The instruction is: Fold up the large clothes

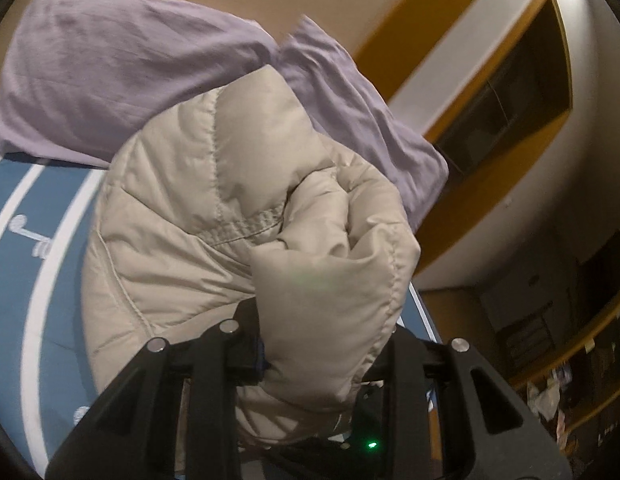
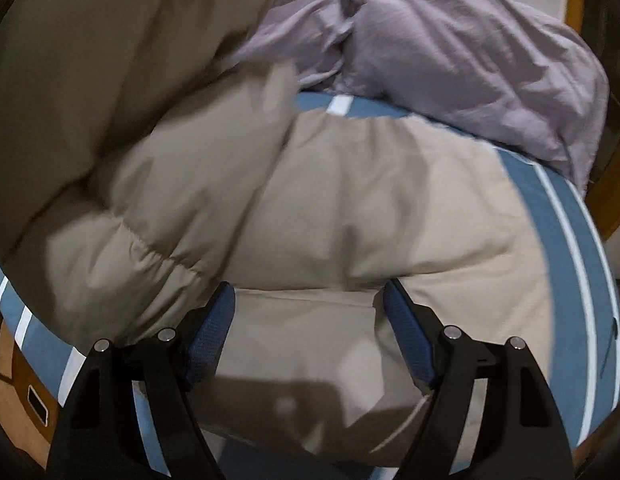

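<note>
A beige puffer jacket [image 1: 198,216] lies on a blue bed sheet with white stripes [image 1: 38,264]. My left gripper [image 1: 310,344] is shut on a bunched fold of the jacket, which fills the space between its fingers and hides the pads. In the right wrist view the jacket [image 2: 350,216] spreads across the sheet [image 2: 566,280], with a raised part of it at the upper left. My right gripper [image 2: 308,296] is open, its blue pads [image 2: 214,328] just over the jacket's near edge, holding nothing.
A lilac pillow [image 1: 110,64] and crumpled lilac bedding [image 2: 462,52] lie at the head of the bed behind the jacket. A wall with orange trim [image 1: 470,40] and cluttered shelves [image 1: 570,360] are to the right. The bed edge and a brown floor [image 2: 18,400] show at lower left.
</note>
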Available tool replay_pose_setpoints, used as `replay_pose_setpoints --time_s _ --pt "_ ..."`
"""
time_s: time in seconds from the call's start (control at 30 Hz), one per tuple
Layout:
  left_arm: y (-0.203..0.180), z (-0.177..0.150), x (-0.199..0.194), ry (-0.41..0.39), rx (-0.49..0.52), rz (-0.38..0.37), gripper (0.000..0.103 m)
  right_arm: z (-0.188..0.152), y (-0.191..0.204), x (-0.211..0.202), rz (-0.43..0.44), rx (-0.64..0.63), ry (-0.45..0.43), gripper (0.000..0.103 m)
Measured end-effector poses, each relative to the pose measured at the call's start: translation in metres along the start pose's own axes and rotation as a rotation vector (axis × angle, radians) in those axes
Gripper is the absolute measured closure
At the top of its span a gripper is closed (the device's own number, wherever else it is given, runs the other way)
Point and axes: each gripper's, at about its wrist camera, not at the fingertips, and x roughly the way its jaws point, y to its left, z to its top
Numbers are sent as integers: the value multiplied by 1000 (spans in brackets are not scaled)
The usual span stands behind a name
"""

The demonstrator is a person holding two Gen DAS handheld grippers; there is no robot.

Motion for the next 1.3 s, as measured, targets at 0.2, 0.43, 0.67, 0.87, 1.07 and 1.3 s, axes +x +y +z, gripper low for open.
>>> replay_pose_setpoints --time_s 0.2,0.43,0.67,0.87,1.07,1.3 --pt "-32 -12 40 99 98 -28 73 -4 -49 -18 -117 101 -36 25" --pt "-71 -33 88 219 198 -44 72 -23 -104 -30 -226 241 -32 25" --pt "-99 -56 134 327 278 -37 70 -42 -135 -41 -292 323 -22 25" --pt "-117 -63 145 349 327 -23 49 -56 -156 -49 -324 391 -9 25" --pt "-145 -54 126 314 381 -45 24 -59 -166 -60 -335 423 -26 25" --pt "-149 -27 87 202 418 0 22 -57 -172 -65 -325 443 -48 25"
